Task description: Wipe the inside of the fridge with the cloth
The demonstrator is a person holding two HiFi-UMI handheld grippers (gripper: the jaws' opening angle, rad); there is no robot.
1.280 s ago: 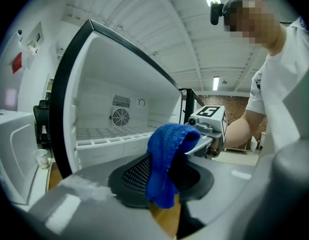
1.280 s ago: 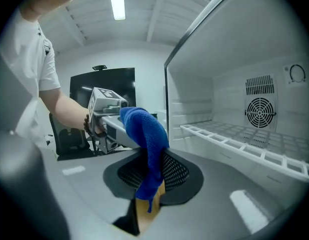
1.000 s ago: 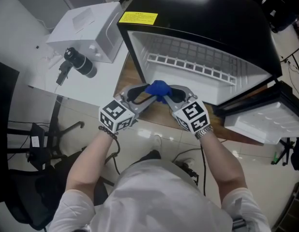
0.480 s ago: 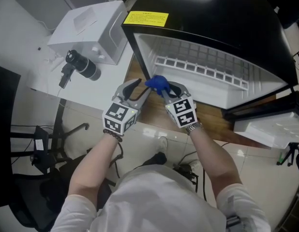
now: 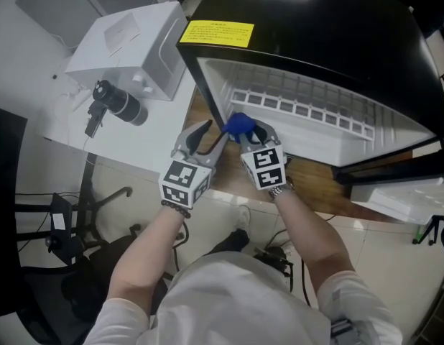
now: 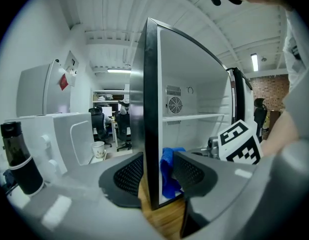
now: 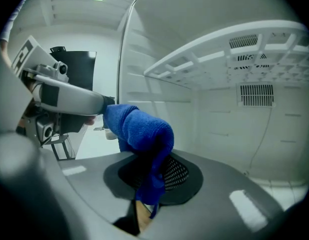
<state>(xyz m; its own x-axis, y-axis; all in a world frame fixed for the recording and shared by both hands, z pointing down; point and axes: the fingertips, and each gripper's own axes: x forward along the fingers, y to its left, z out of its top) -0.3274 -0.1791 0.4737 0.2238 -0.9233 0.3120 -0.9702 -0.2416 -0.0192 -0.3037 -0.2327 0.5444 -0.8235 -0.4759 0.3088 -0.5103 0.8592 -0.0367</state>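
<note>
Blue terry cloth [image 7: 139,126] sits bunched in the right claw [image 7: 153,176], whose jaws are closed on it, at the mouth of the open black fridge with white interior [image 5: 330,42], near its lower left corner. Left claw [image 6: 157,171] stands wide open, the fridge's black left wall edge [image 6: 150,109] between its jaws, just beside the cloth.

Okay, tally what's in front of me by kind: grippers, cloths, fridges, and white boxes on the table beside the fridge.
Grippers: 2, left gripper and right gripper
Blue cloth: 1
Fridge: 1
White box: 1
Total: 5
</note>
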